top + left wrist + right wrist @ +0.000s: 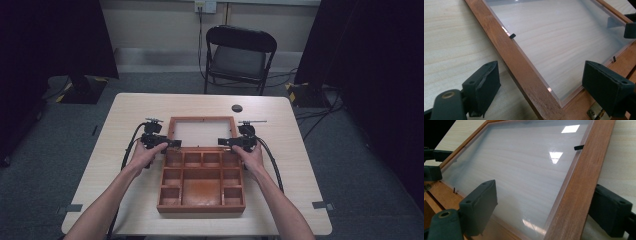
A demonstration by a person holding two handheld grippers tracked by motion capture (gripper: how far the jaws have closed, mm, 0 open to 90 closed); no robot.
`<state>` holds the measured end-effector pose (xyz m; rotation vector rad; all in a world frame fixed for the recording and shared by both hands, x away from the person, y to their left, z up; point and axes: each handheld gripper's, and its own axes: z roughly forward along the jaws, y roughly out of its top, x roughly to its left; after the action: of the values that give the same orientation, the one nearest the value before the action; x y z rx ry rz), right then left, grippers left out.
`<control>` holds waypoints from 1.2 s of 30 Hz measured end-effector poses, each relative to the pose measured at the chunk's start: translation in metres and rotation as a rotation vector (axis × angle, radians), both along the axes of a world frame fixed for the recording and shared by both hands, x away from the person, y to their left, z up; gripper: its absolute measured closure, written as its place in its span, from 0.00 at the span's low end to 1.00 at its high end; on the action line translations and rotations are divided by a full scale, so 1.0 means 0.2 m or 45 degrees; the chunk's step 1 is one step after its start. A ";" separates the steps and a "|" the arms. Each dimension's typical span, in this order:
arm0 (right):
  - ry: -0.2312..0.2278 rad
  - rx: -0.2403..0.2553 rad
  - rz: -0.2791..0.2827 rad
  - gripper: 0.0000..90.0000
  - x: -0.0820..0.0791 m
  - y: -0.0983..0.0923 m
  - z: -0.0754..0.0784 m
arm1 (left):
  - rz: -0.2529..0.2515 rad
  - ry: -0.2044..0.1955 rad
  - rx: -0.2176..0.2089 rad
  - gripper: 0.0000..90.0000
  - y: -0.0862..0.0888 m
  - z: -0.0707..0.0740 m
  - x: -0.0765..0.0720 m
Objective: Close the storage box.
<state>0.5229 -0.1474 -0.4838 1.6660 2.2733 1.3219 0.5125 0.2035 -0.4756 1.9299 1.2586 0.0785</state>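
Note:
A wooden compartment box (200, 207) sits on the table with its glazed lid (202, 119) folded back flat behind it. My left gripper (172, 144) is at the lid's left rail near the hinge, and my right gripper (224, 142) is at the right rail. In the left gripper view the left gripper (541, 75) straddles the wooden rail (506, 50), pads clear of it, one over the clear pane (554, 32). In the right gripper view the right gripper (546, 195) likewise straddles the other rail (584, 170) without pressing. Both are open.
A black folding chair (239, 55) stands beyond the table's far edge. A small dark disc (237, 108) lies behind the lid. Bare tabletop (125, 115) lies left and right of the box. Cables trail from both grippers toward the near edge.

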 end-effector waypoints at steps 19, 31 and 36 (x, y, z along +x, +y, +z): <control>-0.090 -0.048 -0.034 0.26 -0.02 -0.02 0.05 | -0.011 0.069 -0.112 0.17 -0.02 -0.02 0.02; -0.186 -0.082 -0.047 0.37 -0.04 -0.03 0.11 | -0.024 -0.029 -0.025 0.20 -0.04 0.04 0.00; -0.179 -0.075 -0.050 0.35 -0.05 -0.02 0.13 | -0.005 -0.045 -0.054 0.30 0.00 0.06 0.00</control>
<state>0.5138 -0.1520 -0.4585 1.5395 2.1675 1.3057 0.5120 0.2026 -0.4641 1.8871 1.2236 0.0828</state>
